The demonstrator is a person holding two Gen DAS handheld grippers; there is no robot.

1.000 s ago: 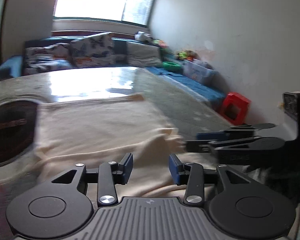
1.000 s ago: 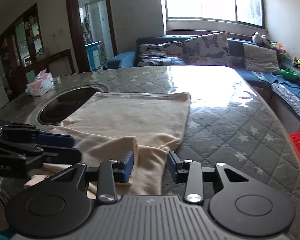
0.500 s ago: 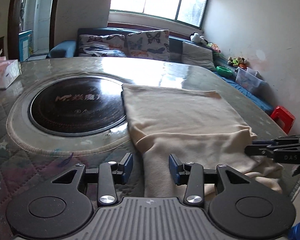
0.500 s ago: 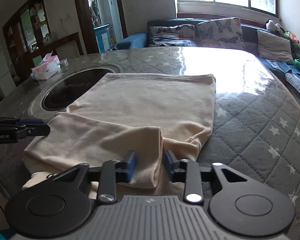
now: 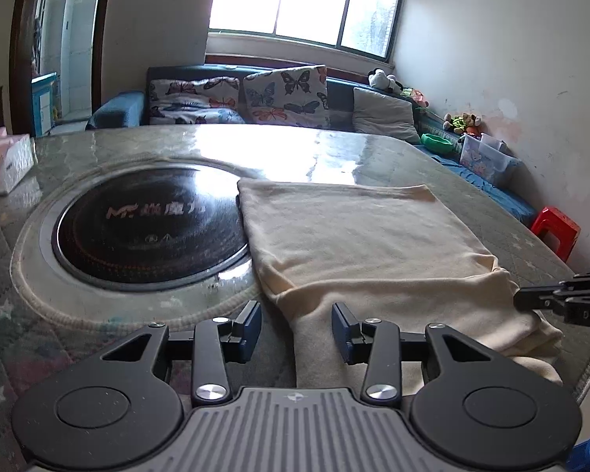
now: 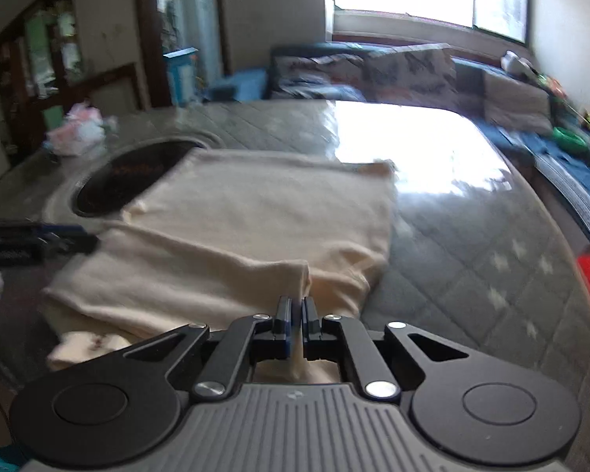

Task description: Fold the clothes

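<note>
A cream garment point(image 5: 365, 247) lies flat on the quilted table point(image 5: 334, 149), its near part folded over; it also shows in the right wrist view point(image 6: 255, 216). My left gripper point(image 5: 297, 328) is open and empty, low over the garment's near left edge. My right gripper point(image 6: 297, 316) is shut on the near right corner of the folded layer. The right gripper's tips point(image 5: 562, 301) show at the right in the left wrist view. The left gripper point(image 6: 39, 242) shows at the left in the right wrist view.
A round black cooktop point(image 5: 149, 224) is set into the table left of the garment. A tissue box point(image 5: 4, 161) stands at the far left. A sofa with cushions point(image 5: 255, 94) and a red stool point(image 5: 554, 232) stand beyond the table's edges.
My right gripper has closed on the garment's folded corner. My left gripper has swung left, then held still, open.
</note>
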